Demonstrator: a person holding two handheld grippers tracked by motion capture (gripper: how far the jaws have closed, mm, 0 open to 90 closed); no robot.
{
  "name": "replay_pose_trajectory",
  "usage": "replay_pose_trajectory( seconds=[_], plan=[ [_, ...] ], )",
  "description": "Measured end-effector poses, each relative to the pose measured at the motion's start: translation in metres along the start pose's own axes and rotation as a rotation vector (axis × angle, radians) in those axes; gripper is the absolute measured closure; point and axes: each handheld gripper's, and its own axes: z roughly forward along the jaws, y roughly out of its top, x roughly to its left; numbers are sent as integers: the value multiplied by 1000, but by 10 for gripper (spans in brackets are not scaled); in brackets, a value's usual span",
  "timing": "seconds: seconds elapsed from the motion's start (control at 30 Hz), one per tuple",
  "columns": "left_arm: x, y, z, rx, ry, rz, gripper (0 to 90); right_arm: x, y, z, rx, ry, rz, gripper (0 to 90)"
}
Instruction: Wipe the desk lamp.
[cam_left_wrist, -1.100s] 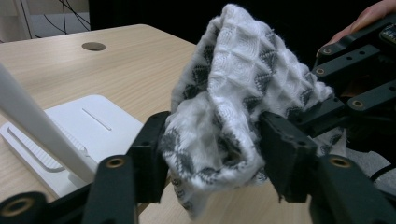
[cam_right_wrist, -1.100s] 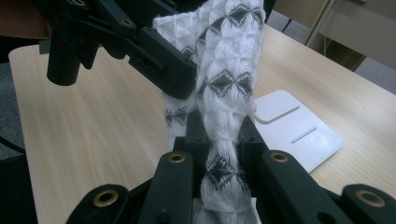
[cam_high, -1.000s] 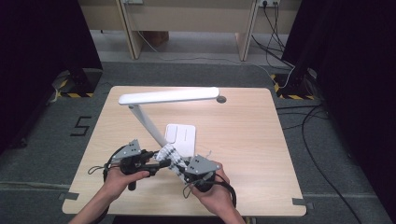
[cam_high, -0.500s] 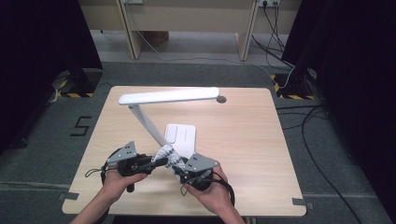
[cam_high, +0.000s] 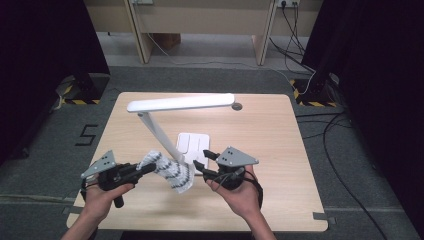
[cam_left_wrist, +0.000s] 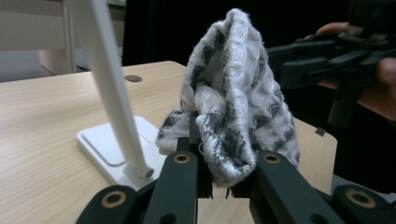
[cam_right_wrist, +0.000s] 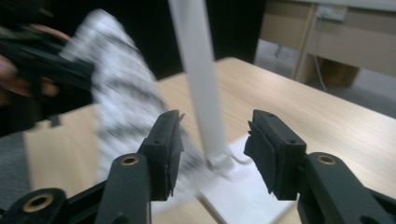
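Table (cam_high: 280, 150) of pale wood bears a white desk lamp (cam_high: 180, 104), its base at the centre. At seven o'clock from that base, the left gripper (cam_high: 146, 169) pinches a grey-and-white patterned cloth (cam_high: 169, 171), held clear above the tabletop. At five o'clock, the right gripper (cam_high: 205, 162) has just been opening, jaws spread, nothing between them.

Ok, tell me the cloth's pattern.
The cloth is white with dark grey triangle-like marks; the left gripper view shows it best.
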Motion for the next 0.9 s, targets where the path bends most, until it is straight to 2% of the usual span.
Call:
replay_pose_trajectory(
  seconds=[0.2,0.27,0.3,0.43,0.47,0.7,0.9],
  plan=[
    [-1,9,-23,-16,42,13,826,-17,-20,29,126,-58,18,572],
    [-1,12,-30,-24,54,13,826,-21,-28,47,179,-70,29,570],
    [-1,14,-34,-27,61,14,826,-21,-28,47,179,-70,29,570],
    [-1,23,-51,-56,89,12,826,-22,-37,72,239,-60,36,536],
    [0,26,-55,-62,97,12,826,-21,-40,82,257,-60,47,520],
    [5,49,-78,-128,153,21,826,-25,-51,105,299,-66,71,503],
    [10,64,-89,-160,202,28,827,-26,-58,113,317,-69,65,507]
  ],
)
